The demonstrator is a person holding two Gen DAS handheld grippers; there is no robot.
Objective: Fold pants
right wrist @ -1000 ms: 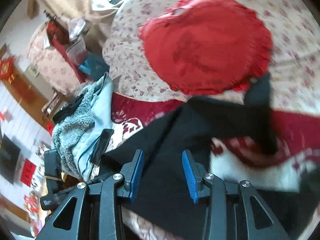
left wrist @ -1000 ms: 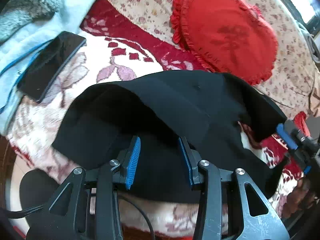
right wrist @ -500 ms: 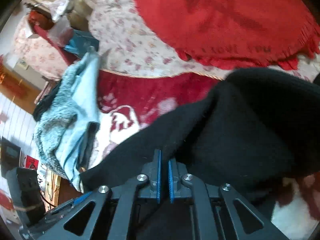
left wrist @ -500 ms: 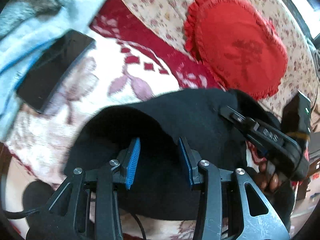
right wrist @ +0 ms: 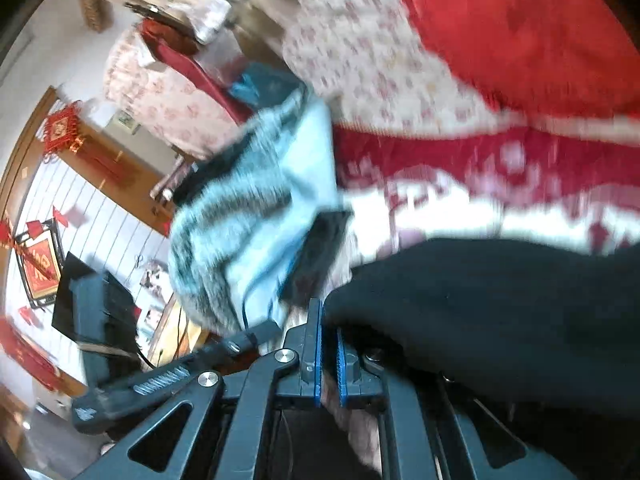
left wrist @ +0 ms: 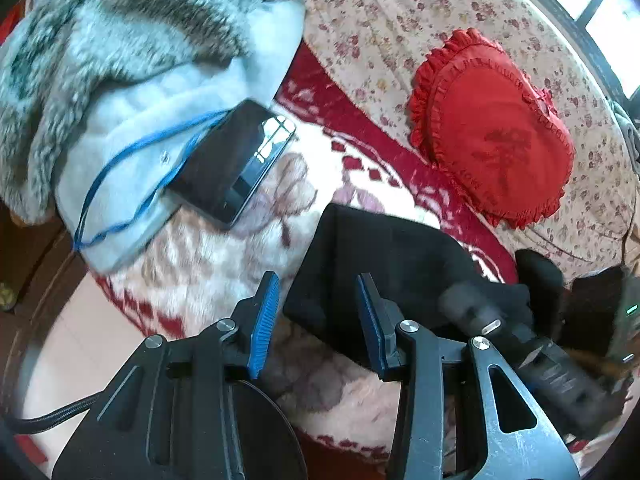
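Now pants [left wrist: 384,256] ahead, between left tongs [left wrist: 316,322]

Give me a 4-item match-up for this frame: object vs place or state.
Things:
1. phone
2. red heart cushion
3. black pants
4. left gripper

States:
A. on the floral bedspread, far side
B. fingers apart, nothing clamped
C. bunched on the red-and-white blanket
D. lying partly on the pale blue fur-trimmed coat

Pairs: 1-D, 2-A, 3-C, 4-B
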